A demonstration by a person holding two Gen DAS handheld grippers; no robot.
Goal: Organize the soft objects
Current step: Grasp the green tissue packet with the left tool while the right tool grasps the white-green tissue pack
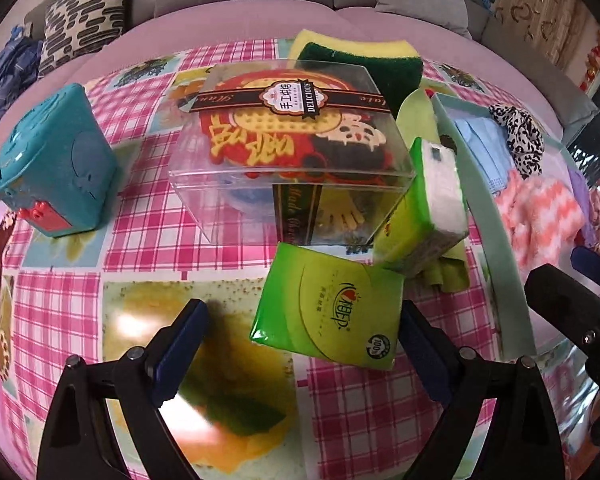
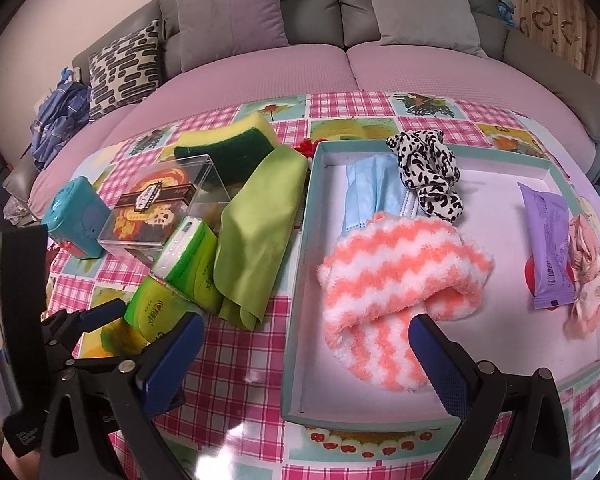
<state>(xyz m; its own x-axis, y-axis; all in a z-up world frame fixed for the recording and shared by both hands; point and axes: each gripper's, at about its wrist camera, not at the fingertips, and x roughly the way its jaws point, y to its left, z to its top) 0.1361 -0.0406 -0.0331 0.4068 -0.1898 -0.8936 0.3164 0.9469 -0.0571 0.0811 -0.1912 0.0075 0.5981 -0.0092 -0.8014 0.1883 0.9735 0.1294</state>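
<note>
Your left gripper (image 1: 300,344) stands wide open and empty, low over the tabletop (image 1: 80,300), and the flat green tissue pack (image 1: 328,308) lies right between its fingers, a little toward the right one. That is the relation your next move turns on: the pack's long axis runs roughly away from you, tilted slightly, so its narrow width already sits across the gap. A short push forward should bring both pads onto its sides.

A second tissue pack (image 1: 420,208) leans just beyond it, against the clear plastic box (image 1: 292,148), with the green cloth (image 2: 260,232) and the sponge (image 2: 224,144) behind; keep clear of those as you close.

Your right gripper (image 2: 306,350) is also open and holds nothing. It hovers over the near edge of the tray (image 2: 296,280), above the pink-and-white fuzzy sock (image 2: 400,272) already lying inside. The left hand is clearly the nearer one to the pack; the tray lies off to its right.
</note>
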